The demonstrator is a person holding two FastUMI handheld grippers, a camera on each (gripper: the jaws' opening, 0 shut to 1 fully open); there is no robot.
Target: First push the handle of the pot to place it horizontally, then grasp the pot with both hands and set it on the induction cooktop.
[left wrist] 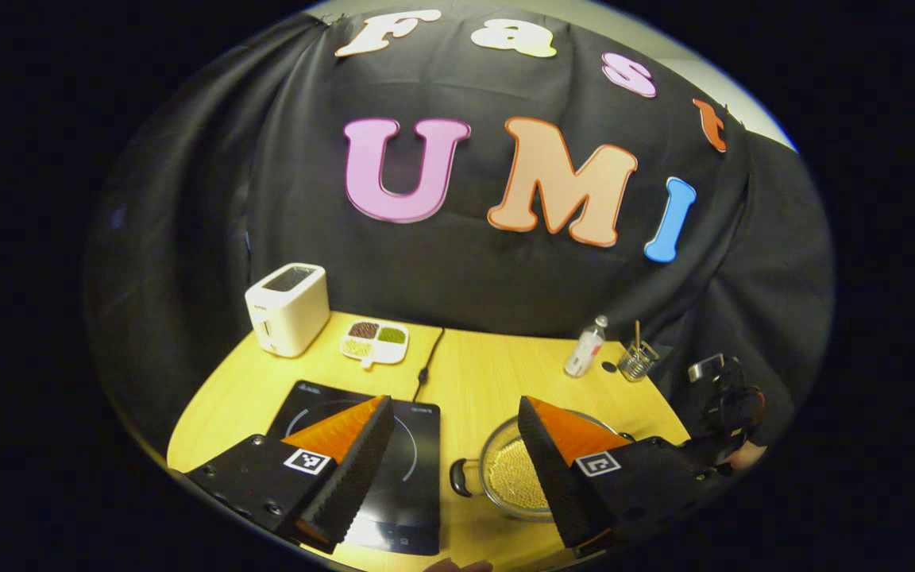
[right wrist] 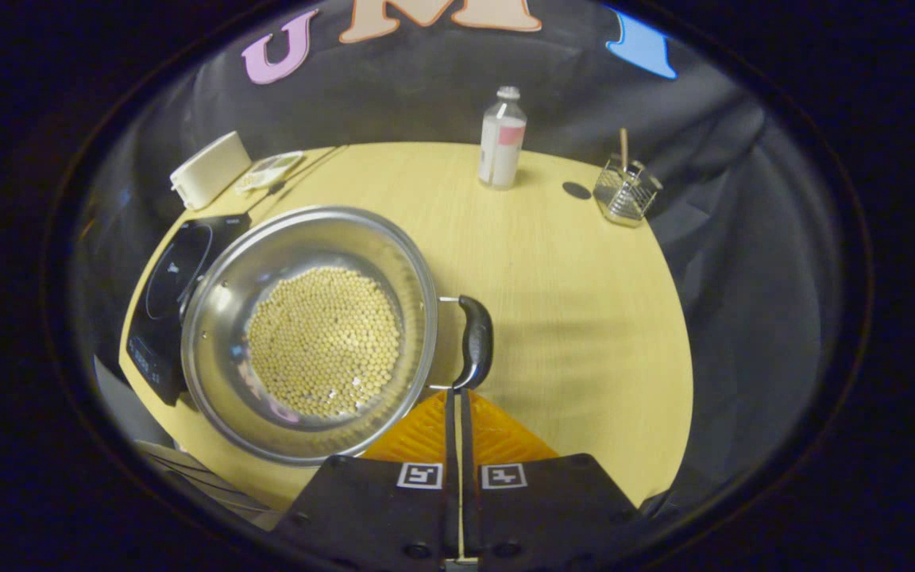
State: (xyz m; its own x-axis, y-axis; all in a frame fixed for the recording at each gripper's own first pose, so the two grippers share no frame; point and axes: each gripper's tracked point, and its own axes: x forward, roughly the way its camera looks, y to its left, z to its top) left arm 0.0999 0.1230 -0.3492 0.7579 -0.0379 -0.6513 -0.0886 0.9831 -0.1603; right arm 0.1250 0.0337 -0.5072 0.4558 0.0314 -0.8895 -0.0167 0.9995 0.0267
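A steel pot [right wrist: 223, 306] holding pale yellow beans [right wrist: 322, 342] stands on the wooden table, to the right of the black induction cooktop [right wrist: 167, 290]. Its black side handle [right wrist: 476, 342] points toward the right gripper [right wrist: 457, 392], which is shut with nothing between its fingers; the tips touch the handle's near end. In the left gripper view, the left gripper [left wrist: 455, 401] is wide open above the table. Its left finger hangs over the cooktop [left wrist: 418, 453] and its right finger over the pot [left wrist: 485, 469]. The pot's other handle [left wrist: 457, 478] shows between them.
A white toaster [left wrist: 287, 310] and a divided dish of beans [left wrist: 374, 342] stand at the back left. A small bottle [right wrist: 501, 139] and a glass holder with a stick [right wrist: 624, 191] stand at the back right. A black cable [left wrist: 428, 361] runs from the cooktop. A hand [left wrist: 746, 455] shows at the right edge.
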